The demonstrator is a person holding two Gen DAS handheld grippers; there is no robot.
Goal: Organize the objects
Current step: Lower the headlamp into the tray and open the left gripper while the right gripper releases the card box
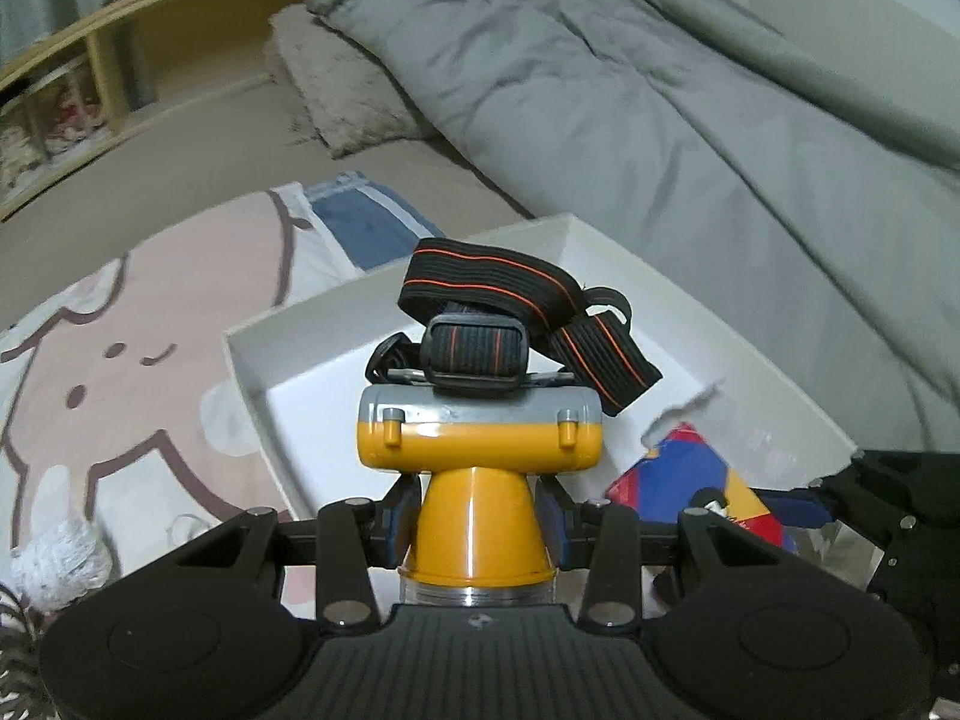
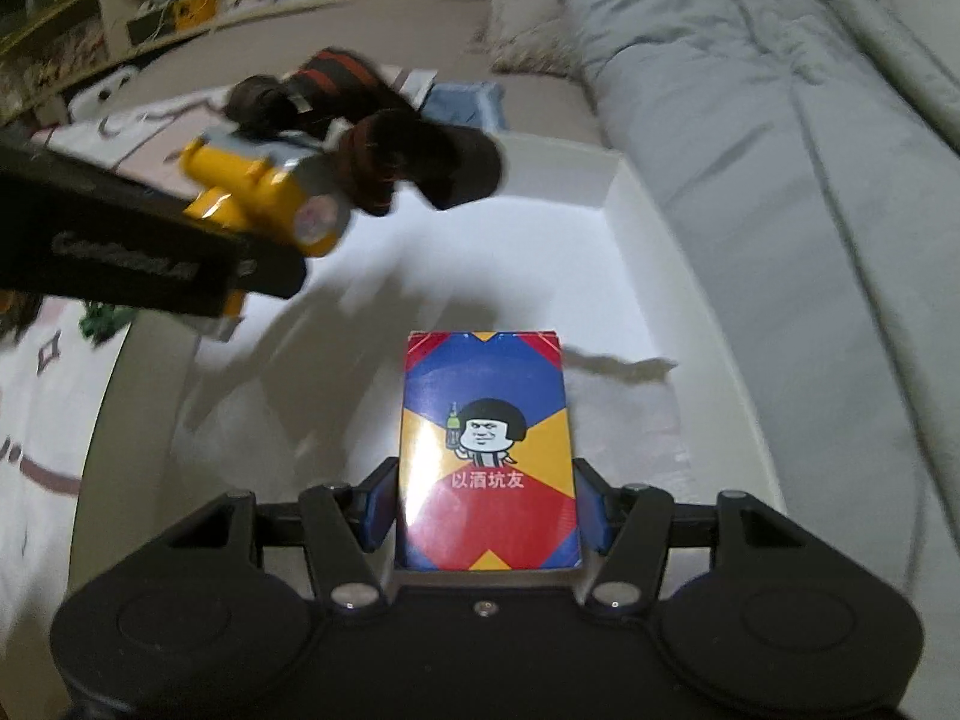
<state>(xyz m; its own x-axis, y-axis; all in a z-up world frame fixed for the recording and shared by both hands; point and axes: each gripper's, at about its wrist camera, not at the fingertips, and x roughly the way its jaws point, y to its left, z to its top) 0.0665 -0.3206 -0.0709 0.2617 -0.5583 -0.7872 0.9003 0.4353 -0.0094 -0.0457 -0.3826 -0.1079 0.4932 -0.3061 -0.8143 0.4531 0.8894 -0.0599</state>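
Nearest the left wrist camera, the left gripper (image 1: pixel 477 516) has its jaws clamped on the orange cone of a headlamp (image 1: pixel 480 438). One headlamp shows: an orange cone leading to a cross barrel that is orange below and grey above, with two small clips on its front. Its black elastic strap (image 1: pixel 504 288), lined with thin orange stripes, is bunched on top of the barrel and runs through a black buckle. Seen from the right wrist camera, the same headlamp (image 2: pixel 270 192) hangs blurred above the left part of the box, its strap trailing to the right.

Close to the right wrist camera, the right gripper (image 2: pixel 486 504) has its jaws pressed on the two long sides of a card pack (image 2: pixel 486 438). One pack shows: a flat rectangle patterned in blue, red and yellow, with a cartoon face holding a bottle and a line of white Chinese characters on the front. It is held over the floor of the box, near its front right.

Beneath both grippers lies one white box (image 1: pixel 258 372), shallow and open-topped, with low walls. No loose item shows on its floor; only shadows fall there. The box (image 2: pixel 618 192) rests on the bed.

Left of the box, a cartoon-print blanket (image 1: pixel 120 348) in pink and white covers the bed, with a blue and white cloth (image 1: pixel 354 222) past its far end. Right of the box and beyond it, a grey duvet (image 1: pixel 660 120) is heaped, and a fuzzy beige pillow (image 1: pixel 336 96) lies at its left edge. Farthest off, a wooden shelf unit (image 1: pixel 102 78) runs along the wall.
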